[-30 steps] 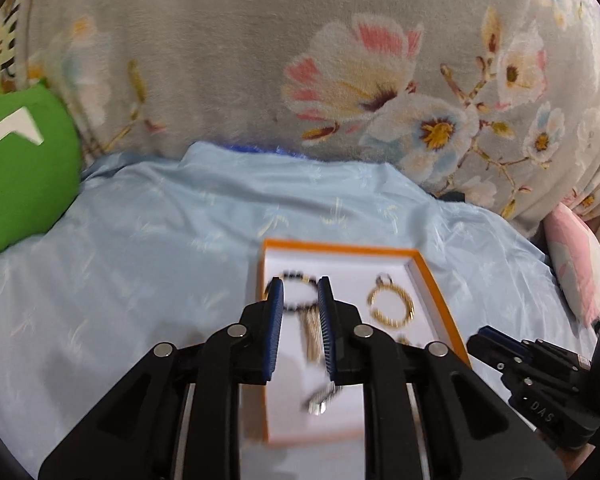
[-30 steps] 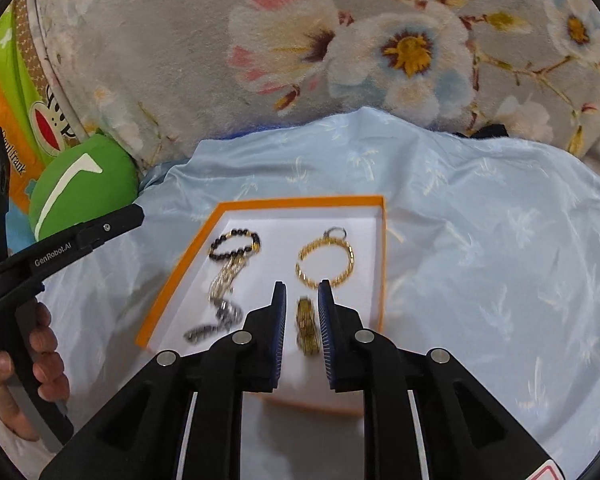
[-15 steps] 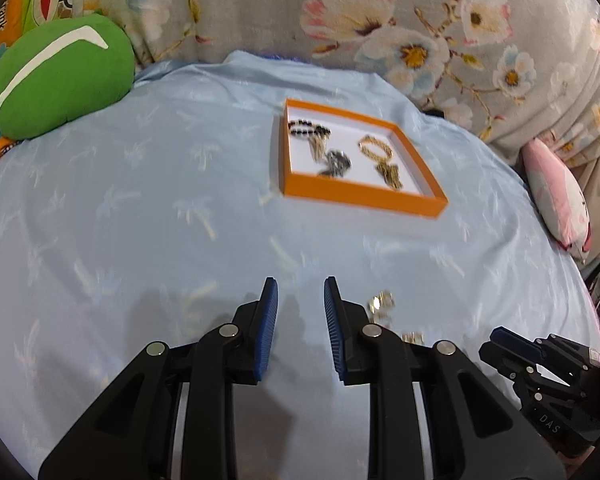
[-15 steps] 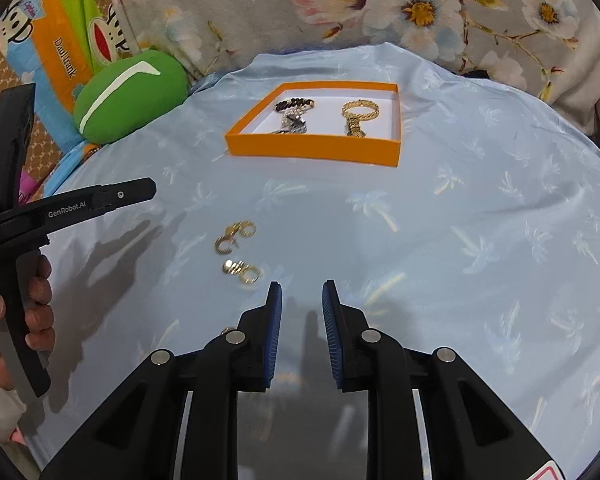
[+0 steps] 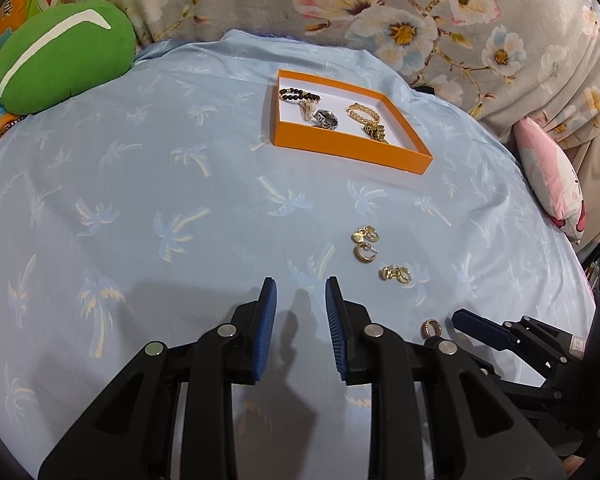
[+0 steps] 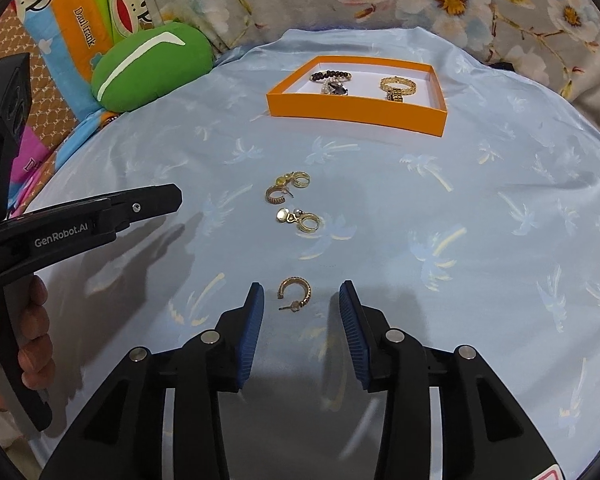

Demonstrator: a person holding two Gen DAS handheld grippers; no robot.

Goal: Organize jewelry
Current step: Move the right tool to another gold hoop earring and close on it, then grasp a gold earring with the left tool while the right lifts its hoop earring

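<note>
Right claw (image 6: 301, 300) low over the cloth, jaws spread wide, gripping nothing; a gold hoop earring (image 6: 294, 291) lies flat between its tips, touching neither. Left claw (image 5: 300, 296) also parted, narrower gap, only bare cloth between the tips.

Right view shows the hoop earring whole; in the left view it appears only as a small gold ring (image 5: 430, 327) at the tip of the right claw's arm. Ahead of the right claw, two more clusters of gold earrings (image 6: 287, 188) (image 6: 300, 219), near each other. Further ahead, the orange tray (image 6: 356, 110) holds a dark bead bracelet (image 6: 330, 76) and a gold chain bracelet (image 6: 398, 86). Right view alone shows the hand (image 6: 28, 344) on the left claw's handle.

Half a second ago both claws were nearly closed and further back from the earrings; the right has since opened widest.

Surface: pale blue cloth (image 5: 160, 184) with palm prints. Beyond it a green cushion (image 5: 60, 60) and grey flowered fabric (image 5: 380, 8).
</note>
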